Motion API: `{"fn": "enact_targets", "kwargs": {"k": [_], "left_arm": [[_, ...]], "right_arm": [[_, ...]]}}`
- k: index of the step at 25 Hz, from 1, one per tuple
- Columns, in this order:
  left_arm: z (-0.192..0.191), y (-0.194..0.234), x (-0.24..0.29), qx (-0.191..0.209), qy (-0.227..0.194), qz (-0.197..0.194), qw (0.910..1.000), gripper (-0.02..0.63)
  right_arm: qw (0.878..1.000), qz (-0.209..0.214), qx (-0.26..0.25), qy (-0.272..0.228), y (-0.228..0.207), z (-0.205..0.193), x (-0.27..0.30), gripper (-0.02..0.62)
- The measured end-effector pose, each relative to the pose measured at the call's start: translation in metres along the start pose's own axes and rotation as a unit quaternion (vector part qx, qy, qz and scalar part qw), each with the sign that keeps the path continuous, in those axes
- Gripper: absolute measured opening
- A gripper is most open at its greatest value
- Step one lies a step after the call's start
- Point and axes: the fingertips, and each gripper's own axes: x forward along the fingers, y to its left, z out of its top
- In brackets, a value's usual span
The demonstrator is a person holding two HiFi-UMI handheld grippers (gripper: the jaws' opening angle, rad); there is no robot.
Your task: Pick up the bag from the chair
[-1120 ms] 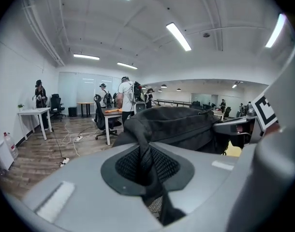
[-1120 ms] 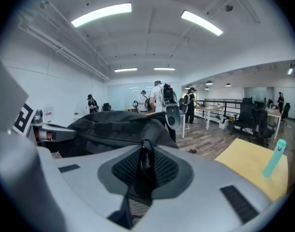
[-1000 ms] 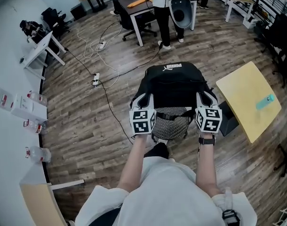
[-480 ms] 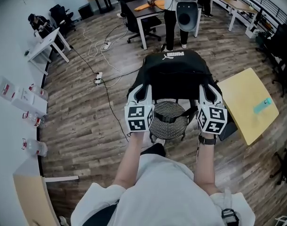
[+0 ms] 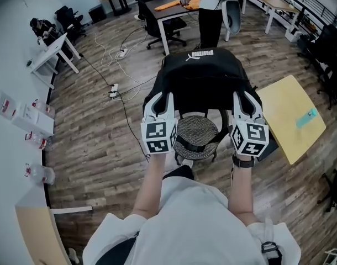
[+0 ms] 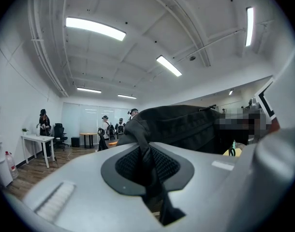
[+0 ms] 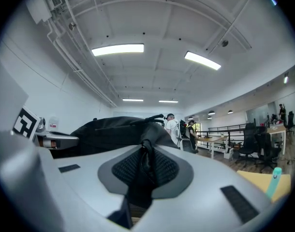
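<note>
The black bag [image 5: 204,73] hangs between the two tools, over the far edge of the chair [image 5: 195,132], whose round woven seat shows in the gap under it. The left tool [image 5: 159,102] is clenched on the bag's left strap [image 6: 146,154], and the right tool [image 5: 246,101] is clamped just as tightly on the right strap [image 7: 145,164]. A yellow desk [image 5: 293,115] stands just right of the chair, on the wooden floor [image 5: 102,148].
</note>
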Motion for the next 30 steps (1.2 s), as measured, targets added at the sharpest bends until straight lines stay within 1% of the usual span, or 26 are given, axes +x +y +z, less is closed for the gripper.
{"fn": "enact_targets", "kwargs": {"k": [14, 20, 25, 30], "left_arm": [[0.027, -0.002, 0.002, 0.008, -0.029, -0.008, 0.9995, 0.044], [0.037, 0.002, 0.011, 0.007, -0.038, -0.011, 0.9992, 0.044], [0.036, 0.006, 0.018, 0.013, -0.04, -0.004, 0.9991, 0.044], [0.032, 0.007, 0.024, 0.01, -0.036, -0.002, 0.9993, 0.044]], "right_arm": [[1.0, -0.009, -0.006, -0.026, -0.005, 0.025, -0.003, 0.066], [0.999, -0.012, -0.01, -0.034, -0.007, 0.036, 0.007, 0.066], [0.999, -0.01, -0.012, -0.034, -0.007, 0.036, 0.014, 0.066], [0.999, -0.007, -0.013, -0.031, -0.009, 0.032, 0.02, 0.066]]}}
